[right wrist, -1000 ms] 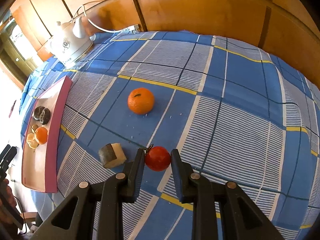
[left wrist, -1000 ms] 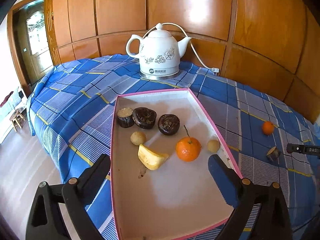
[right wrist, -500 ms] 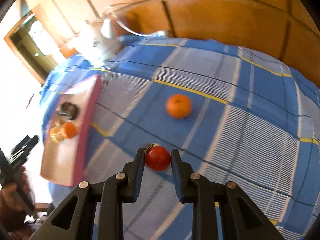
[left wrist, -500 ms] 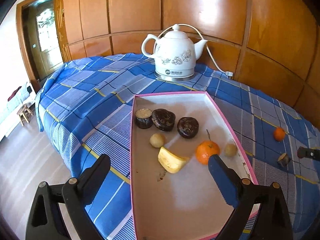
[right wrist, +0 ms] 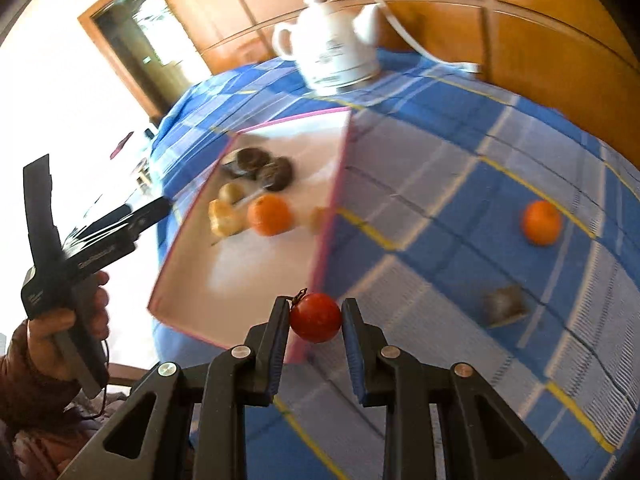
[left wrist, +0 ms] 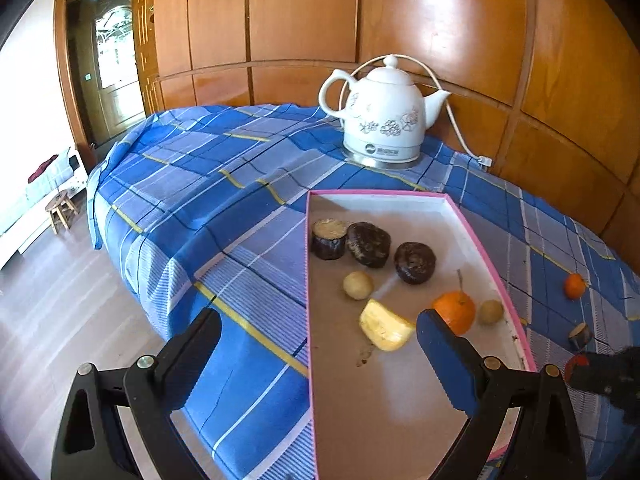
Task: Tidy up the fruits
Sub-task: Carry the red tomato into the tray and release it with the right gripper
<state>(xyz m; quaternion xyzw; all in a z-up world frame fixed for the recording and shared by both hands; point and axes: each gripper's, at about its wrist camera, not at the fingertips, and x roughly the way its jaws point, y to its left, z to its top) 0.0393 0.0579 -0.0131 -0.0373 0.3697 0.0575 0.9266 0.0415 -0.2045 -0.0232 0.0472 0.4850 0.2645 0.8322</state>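
Observation:
My right gripper [right wrist: 315,314] is shut on a small red tomato [right wrist: 315,318] and holds it in the air just over the near pink rim of the tray [right wrist: 334,196]. The tray [left wrist: 376,193] holds an orange [left wrist: 456,311], a yellow banana piece [left wrist: 384,326], three dark round fruits [left wrist: 368,239] and two small pale fruits. Another orange [right wrist: 541,222] and a cut brown piece [right wrist: 505,306] lie on the blue checked cloth to the right. My left gripper [left wrist: 318,328] stands open and empty over the tray's left rim.
A white electric kettle [left wrist: 384,120] with its cord stands behind the tray, against the wooden wall panels. The cloth's edge drops to the floor on the left. In the right wrist view a person's hand [right wrist: 80,312] grips the left tool beside the tray.
The right gripper has carried the tomato left, from the open cloth to the tray's near edge, rolling as it went. The left gripper has drifted left, so the tray sits further right in its view.

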